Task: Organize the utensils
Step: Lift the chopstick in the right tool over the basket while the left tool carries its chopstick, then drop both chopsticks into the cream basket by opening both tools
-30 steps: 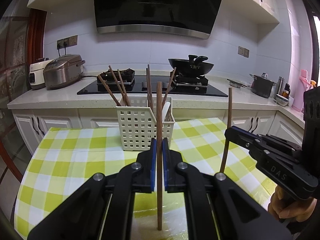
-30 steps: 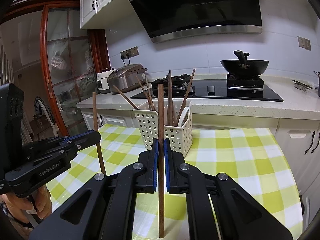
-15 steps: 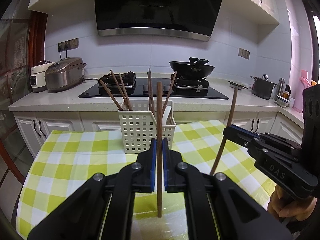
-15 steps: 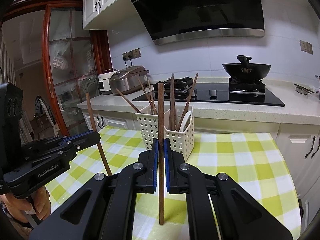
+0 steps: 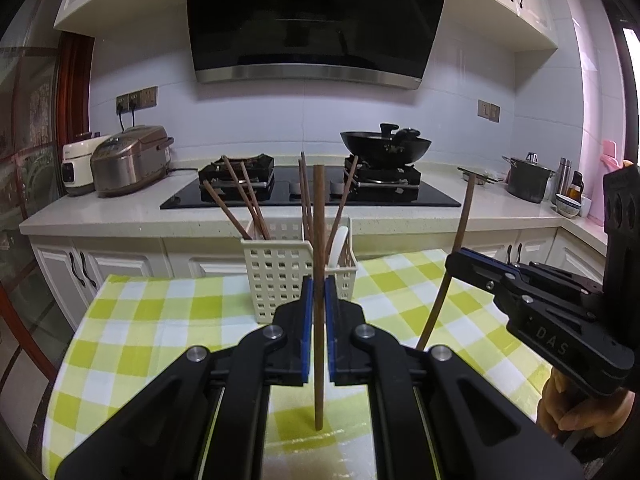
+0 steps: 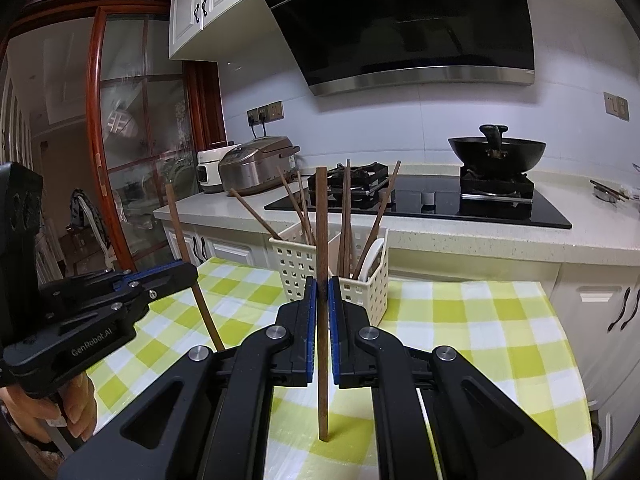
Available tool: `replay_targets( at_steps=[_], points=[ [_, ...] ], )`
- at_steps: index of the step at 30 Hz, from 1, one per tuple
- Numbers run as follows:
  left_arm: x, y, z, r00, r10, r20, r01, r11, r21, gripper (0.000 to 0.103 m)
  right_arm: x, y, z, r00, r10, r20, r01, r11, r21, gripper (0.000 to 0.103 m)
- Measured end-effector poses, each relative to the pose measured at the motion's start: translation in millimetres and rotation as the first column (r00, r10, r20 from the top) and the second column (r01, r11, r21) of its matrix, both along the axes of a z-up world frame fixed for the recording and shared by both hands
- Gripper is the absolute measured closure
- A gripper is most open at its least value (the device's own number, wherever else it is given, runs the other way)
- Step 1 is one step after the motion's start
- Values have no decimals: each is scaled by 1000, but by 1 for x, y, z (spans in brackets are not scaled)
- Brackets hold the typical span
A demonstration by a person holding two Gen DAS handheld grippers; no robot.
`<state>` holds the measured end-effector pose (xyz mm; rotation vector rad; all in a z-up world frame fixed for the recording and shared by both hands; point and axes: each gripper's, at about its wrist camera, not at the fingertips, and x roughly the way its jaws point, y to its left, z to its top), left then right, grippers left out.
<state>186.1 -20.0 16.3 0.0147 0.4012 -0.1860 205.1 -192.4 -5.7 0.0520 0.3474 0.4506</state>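
My left gripper (image 5: 316,292) is shut on a brown wooden chopstick (image 5: 318,240), held upright above the checked tablecloth. My right gripper (image 6: 321,292) is shut on a second chopstick (image 6: 321,240), also upright. Each gripper shows in the other's view: the right one (image 5: 454,261) with its chopstick (image 5: 460,232) leaning right, the left one (image 6: 188,274) with its chopstick (image 6: 178,228) leaning left. A white perforated utensil basket (image 5: 280,276) stands ahead on the table, holding several chopsticks and a white spoon (image 5: 336,244). It also shows in the right wrist view (image 6: 360,292).
The table carries a yellow-green checked cloth (image 5: 140,320). Behind it runs a counter with a rice cooker (image 5: 128,160), a black hob (image 5: 280,196), a wok (image 5: 384,148) and a pot (image 5: 526,178). A glass door with a red frame (image 6: 120,140) stands at the left.
Both grippers have lifted and moved closer to the basket. In each cross view the other gripper's chopstick has tilted from upright to leaning outward.
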Motion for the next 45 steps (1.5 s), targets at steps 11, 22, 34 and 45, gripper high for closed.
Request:
replay_targets(
  at_steps=[11, 22, 34, 45],
  points=[
    [35, 11, 40, 999, -13, 31, 14, 1000, -12, 97, 32, 3, 30, 999, 35, 24, -35, 999, 1, 97],
    [81, 21, 118, 995, -4, 97, 9, 999, -44, 97, 81, 3, 86, 998, 30, 62, -31, 999, 12, 97],
    [144, 19, 158, 989, 58, 137, -53, 998, -41, 97, 133, 18, 115, 995, -9, 96, 10, 1000, -18, 97],
    [192, 29, 123, 996, 73, 54, -67, 993, -94, 97, 173, 32, 86, 1000, 14, 5, -14, 1000, -5, 97]
  ],
)
